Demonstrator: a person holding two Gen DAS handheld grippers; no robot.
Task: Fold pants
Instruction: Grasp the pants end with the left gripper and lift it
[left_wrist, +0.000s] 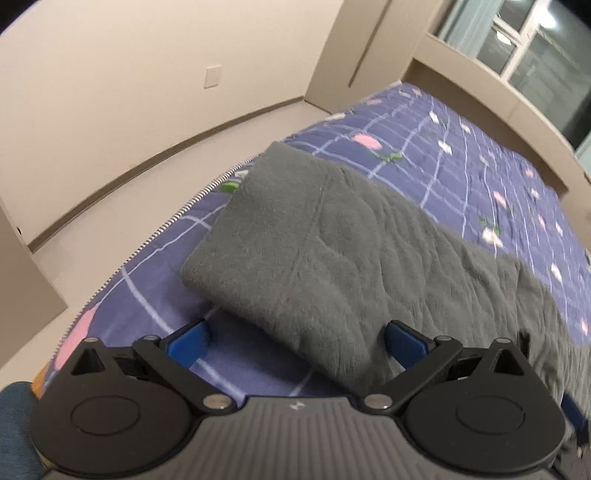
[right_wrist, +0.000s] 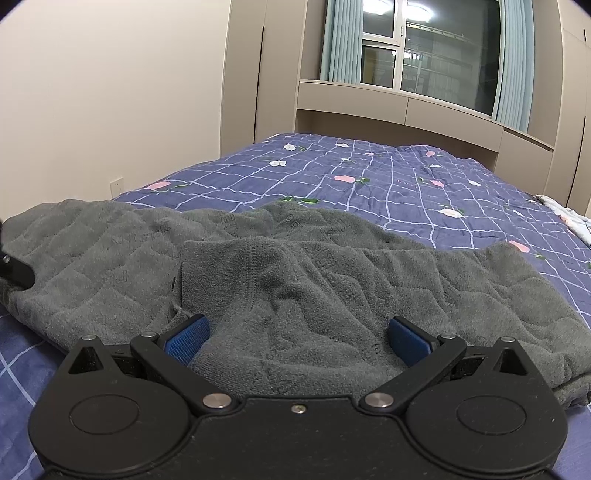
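Grey fleece pants (left_wrist: 332, 240) lie flat on a purple checked bedspread (left_wrist: 461, 147). In the left wrist view my left gripper (left_wrist: 295, 341) stands open at the near edge of the pants, its blue pads (left_wrist: 188, 343) wide apart, with cloth and bedspread between them. In the right wrist view the pants (right_wrist: 295, 266) spread across the frame with a folded flap on top. My right gripper (right_wrist: 295, 341) is open too, its blue pads (right_wrist: 186, 339) set either side of a bunched part of the cloth. A dark piece of the left gripper (right_wrist: 14, 273) shows at the far left.
The bed's zipped edge (left_wrist: 155, 236) runs along the left, with beige floor (left_wrist: 147, 192) beyond it and a wall with a socket (left_wrist: 213, 76). A headboard shelf (right_wrist: 399, 107), window (right_wrist: 424, 48) and curtains stand at the far end. Light bedding (right_wrist: 565, 218) lies at the right edge.
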